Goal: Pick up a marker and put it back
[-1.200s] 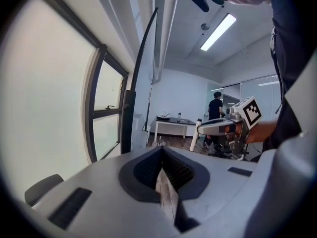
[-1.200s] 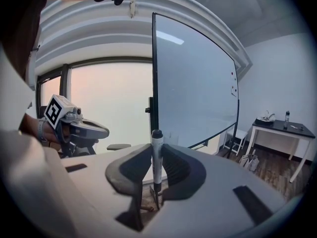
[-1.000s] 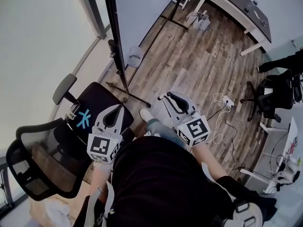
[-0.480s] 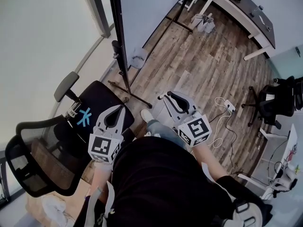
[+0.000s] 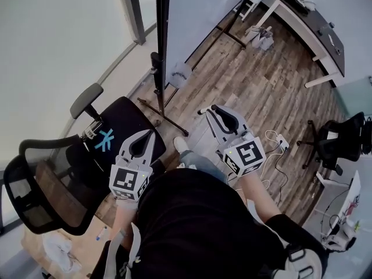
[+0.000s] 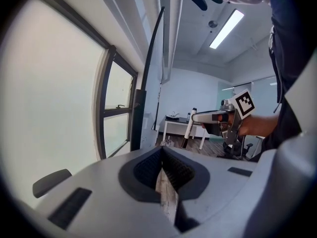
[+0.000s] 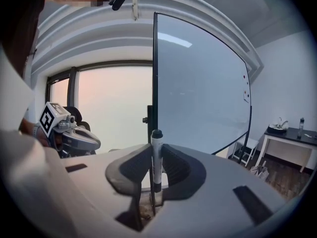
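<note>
A white marker with a black cap (image 7: 156, 145) stands upright between the jaws of my right gripper (image 7: 154, 168), which is shut on it. In the left gripper view the same marker (image 6: 188, 129) hangs from the tip of the right gripper (image 6: 210, 117). In the head view the right gripper (image 5: 216, 113) is held above the wooden floor in front of the person. My left gripper (image 5: 142, 143) is over the chair seat. It is shut with nothing in it (image 6: 162, 163). A large whiteboard (image 7: 198, 83) on a stand rises just ahead.
A black mesh office chair (image 5: 64, 167) stands at the left, under the left gripper. The whiteboard's stand foot (image 5: 163, 118) lies on the floor ahead. A white desk (image 5: 317, 25) is far right, with another black chair (image 5: 337, 138) and a power strip with cable (image 5: 278, 139).
The view has shifted toward the whiteboard, which now stands closer. The right gripper with the marker has moved slightly forward and right. The left gripper has barely moved.
</note>
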A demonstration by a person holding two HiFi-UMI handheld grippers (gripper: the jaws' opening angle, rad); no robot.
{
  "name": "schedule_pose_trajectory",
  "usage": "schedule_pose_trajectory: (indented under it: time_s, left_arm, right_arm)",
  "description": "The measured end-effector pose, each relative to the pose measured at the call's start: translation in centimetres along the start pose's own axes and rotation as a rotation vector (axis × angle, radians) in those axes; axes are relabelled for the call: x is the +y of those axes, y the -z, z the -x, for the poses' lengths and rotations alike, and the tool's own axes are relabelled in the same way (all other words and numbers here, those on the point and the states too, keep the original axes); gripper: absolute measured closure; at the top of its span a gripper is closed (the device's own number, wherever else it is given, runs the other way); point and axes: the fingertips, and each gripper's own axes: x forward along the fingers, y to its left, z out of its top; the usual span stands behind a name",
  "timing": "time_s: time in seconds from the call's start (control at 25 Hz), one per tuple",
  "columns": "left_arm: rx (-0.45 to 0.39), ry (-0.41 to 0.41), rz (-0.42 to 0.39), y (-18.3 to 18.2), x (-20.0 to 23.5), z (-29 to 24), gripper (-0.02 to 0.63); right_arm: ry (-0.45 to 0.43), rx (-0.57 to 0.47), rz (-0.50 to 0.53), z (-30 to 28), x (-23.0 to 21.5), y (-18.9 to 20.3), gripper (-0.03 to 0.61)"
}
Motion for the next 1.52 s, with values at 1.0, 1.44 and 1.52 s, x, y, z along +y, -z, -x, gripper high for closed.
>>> schedule_pose_trajectory:
  time_s: [1.0, 1.44, 1.52]
  left_arm:
    - [-0.024, -0.232, 0.078, 0.2, 5.2, 1.7, 0.604]
    - [-0.02, -0.33, 0.105, 0.7, 6.6, 2.4, 0.604]
    - [-0.014, -0.342, 0.105, 0.7, 6.8, 2.6, 0.604]
  right_arm:
    - [-0.162, -0.078, 0.104, -9.6, -1.4, -6.8, 0.499]
    - [-0.226, -0.066, 0.123, -13.5, -1.7, -6.2, 0.499]
    - [-0.232, -0.058, 0.121, -14.1, -1.8, -5.7, 0.499]
